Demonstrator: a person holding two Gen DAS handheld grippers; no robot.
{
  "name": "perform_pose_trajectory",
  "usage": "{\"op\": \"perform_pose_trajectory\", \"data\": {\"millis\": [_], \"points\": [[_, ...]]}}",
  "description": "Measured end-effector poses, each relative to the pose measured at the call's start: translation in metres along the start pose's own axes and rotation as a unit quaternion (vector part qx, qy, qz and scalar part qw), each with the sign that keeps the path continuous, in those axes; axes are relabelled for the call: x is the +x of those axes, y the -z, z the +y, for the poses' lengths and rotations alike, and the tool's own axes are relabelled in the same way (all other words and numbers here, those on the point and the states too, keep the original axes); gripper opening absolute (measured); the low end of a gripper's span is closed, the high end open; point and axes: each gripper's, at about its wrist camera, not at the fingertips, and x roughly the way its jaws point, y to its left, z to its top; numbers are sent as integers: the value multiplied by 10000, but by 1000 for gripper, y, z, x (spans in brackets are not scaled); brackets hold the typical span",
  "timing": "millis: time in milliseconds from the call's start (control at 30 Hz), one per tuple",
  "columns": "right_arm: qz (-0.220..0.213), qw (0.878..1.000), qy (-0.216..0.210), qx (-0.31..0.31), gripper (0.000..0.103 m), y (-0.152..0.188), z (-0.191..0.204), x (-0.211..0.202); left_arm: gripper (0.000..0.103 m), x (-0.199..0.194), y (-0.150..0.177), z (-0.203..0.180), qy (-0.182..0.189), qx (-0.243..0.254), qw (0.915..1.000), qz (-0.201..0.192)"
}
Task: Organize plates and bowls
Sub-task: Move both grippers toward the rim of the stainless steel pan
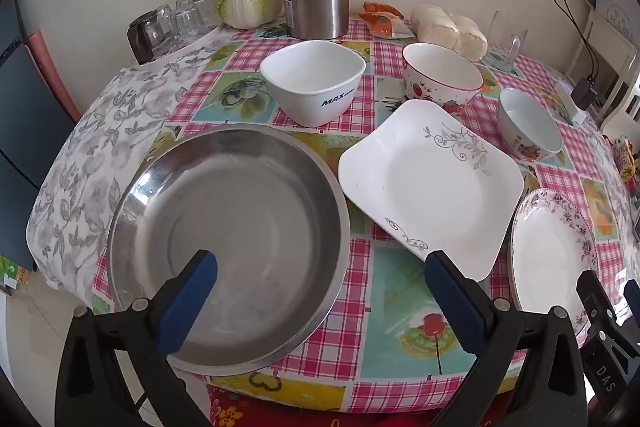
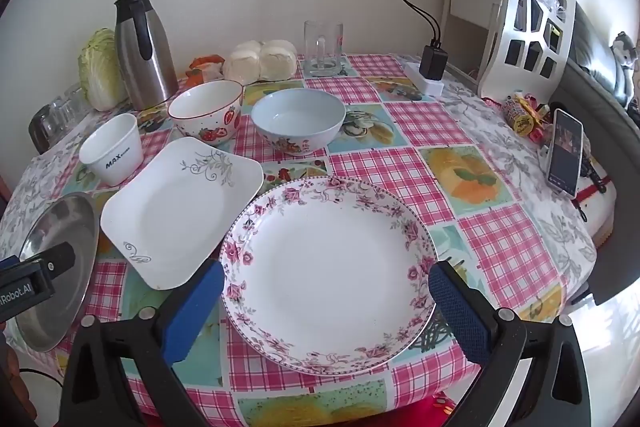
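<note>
**Me:** Left wrist view first: my left gripper hangs over the near edge of the table with its jaws spread wide and nothing between them. One finger sits above the steel pan, the other above the near corner of the square plate. My right gripper is just as wide apart and empty, straddling the near half of the floral plate without touching it, as far as I can tell.

**Helper:** So where does everything stand?

**Me:** Nothing is stacked yet. The three flat pieces lie in a row along the front: pan, square plate, floral plate. Behind them are the MAX bowl, the strawberry bowl and the pale blue bowl, each standing apart.

**Helper:** How would you begin?

**Me:** I'd judge the floral plate is the natural first pick. The rim lies low on the cloth, so I would tip one finger under the near edge and pinch the rim itself, not the whole plate. Glazed china is slick, so grip firmly, lift level, and set it down gently on the square plate. I'd also keep the left gripper clear, since the square plate touches or overlaps the pan's rim.
</note>
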Motion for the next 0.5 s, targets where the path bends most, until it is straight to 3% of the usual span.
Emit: {"op": "perform_pose_trajectory", "data": {"millis": [267, 333, 500], "points": [[-33, 10000, 19, 27, 103, 3, -4, -2, 103, -10, 4, 15, -89, 226, 9996, -123], [-13, 10000, 44, 54, 103, 5, -4, -4, 103, -2, 1, -5, -177, 185, 9997, -31], [57, 9999, 24, 146, 103, 2, -7, -3, 103, -3, 1, 0, -238, 137, 9996, -66]]}}
